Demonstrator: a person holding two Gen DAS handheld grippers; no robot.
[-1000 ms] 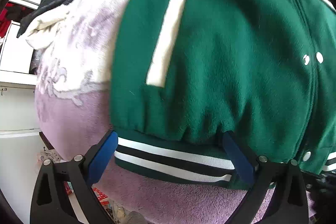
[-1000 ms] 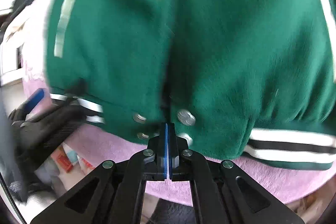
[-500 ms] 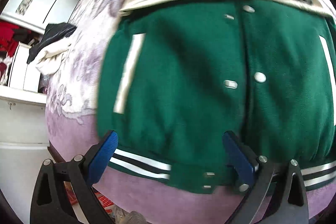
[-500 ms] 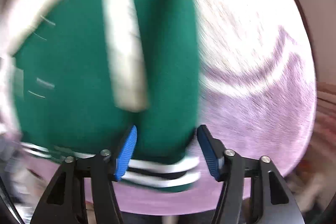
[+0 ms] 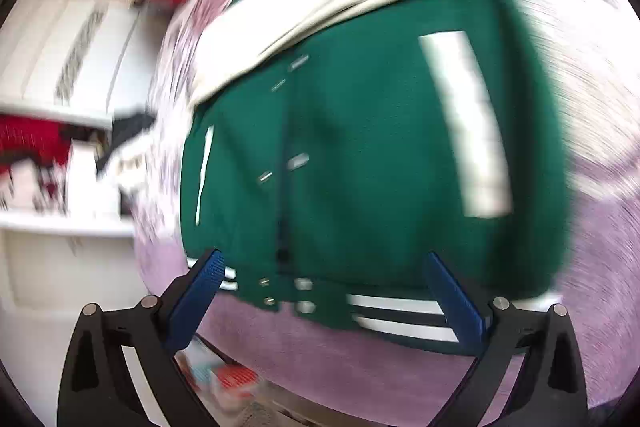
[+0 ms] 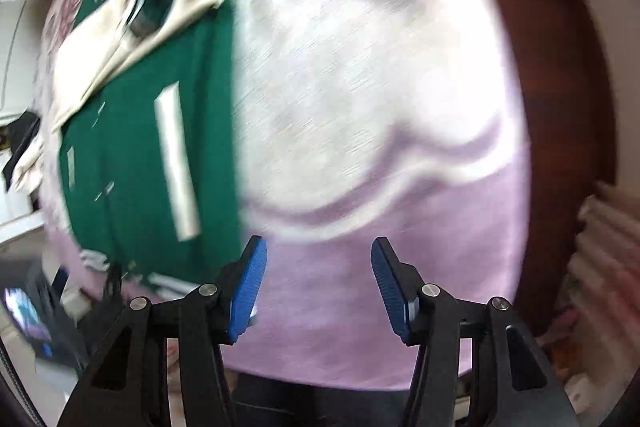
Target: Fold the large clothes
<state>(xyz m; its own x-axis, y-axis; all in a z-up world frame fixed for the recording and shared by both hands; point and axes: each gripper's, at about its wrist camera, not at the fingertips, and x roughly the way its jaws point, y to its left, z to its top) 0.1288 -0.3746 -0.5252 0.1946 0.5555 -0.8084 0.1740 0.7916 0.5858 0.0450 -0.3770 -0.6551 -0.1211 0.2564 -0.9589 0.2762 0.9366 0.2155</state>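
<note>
green varsity jacket (image 5: 360,167) lies flat on the lilac blanket (image 6: 360,107) (sleeves already folded in), both the left gripper (image 5: 324,291) and right gripper (image 6: 316,287) spread and empty, so the hem likely needs gripping next.

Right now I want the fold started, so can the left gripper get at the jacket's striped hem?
Probably yes: the left gripper is open, the striped hem lies between its fingers, nothing covering it.
</note>
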